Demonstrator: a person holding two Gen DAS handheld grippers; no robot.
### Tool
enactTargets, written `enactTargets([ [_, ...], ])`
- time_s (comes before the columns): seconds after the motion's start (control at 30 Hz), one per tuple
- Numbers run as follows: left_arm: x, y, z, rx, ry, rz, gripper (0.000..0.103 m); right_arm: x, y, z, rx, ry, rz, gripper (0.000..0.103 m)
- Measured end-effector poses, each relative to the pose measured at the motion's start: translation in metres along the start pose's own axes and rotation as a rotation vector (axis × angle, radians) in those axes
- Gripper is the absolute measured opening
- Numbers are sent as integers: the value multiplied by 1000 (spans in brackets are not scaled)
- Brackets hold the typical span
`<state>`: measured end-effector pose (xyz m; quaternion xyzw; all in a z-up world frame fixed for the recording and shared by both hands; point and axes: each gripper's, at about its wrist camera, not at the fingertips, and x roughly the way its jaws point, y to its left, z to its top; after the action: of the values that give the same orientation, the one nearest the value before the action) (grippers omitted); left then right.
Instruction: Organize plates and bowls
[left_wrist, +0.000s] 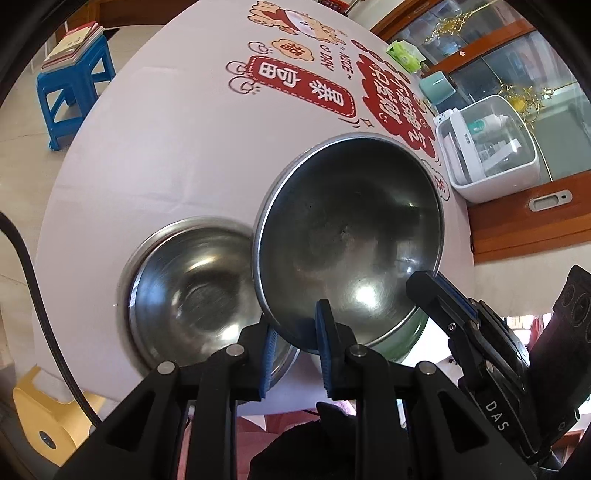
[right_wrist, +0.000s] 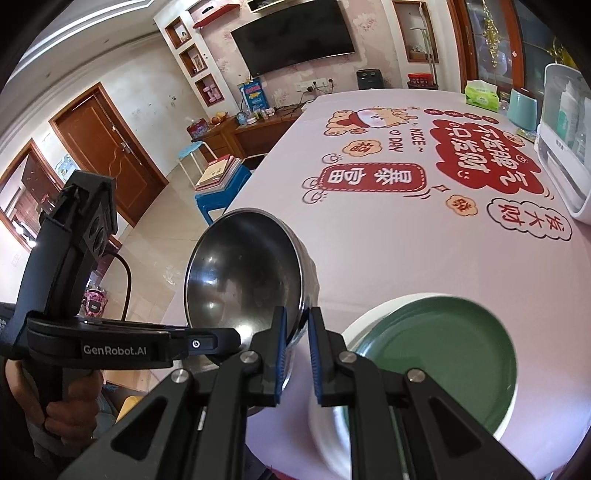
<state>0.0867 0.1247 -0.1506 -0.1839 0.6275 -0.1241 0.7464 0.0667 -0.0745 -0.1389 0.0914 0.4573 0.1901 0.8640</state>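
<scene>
Each camera sits just behind its own jaws and looks forward and steeply down along them, very close to the dishes. The left wrist view faces the surface (left_wrist: 166, 147) from its near edge, angled toward the cabinet side. The right wrist view faces along the surface (right_wrist: 406, 258) toward the television wall. Both share the printed cloth, the held steel bowl (left_wrist: 351, 236) (right_wrist: 243, 273) and the green plate (right_wrist: 436, 354).

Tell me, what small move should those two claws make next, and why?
Probably carry the held steel bowl over the second steel bowl on the table and lower it in. Both the left claw and right claw pinch its rim, it hangs tilted, and like bowls nest; the green plate lies apart.
</scene>
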Motion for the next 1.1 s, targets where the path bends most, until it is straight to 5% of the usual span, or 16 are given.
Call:
enactTargets([
  [0.6, 3, 47, -32, -63, 94, -3, 21, 23, 43, -24, -73, 138, 3, 12],
  [1.1, 0, 56, -37, -39, 91, 38, 28, 27, 39, -32, -29, 145, -4, 14],
])
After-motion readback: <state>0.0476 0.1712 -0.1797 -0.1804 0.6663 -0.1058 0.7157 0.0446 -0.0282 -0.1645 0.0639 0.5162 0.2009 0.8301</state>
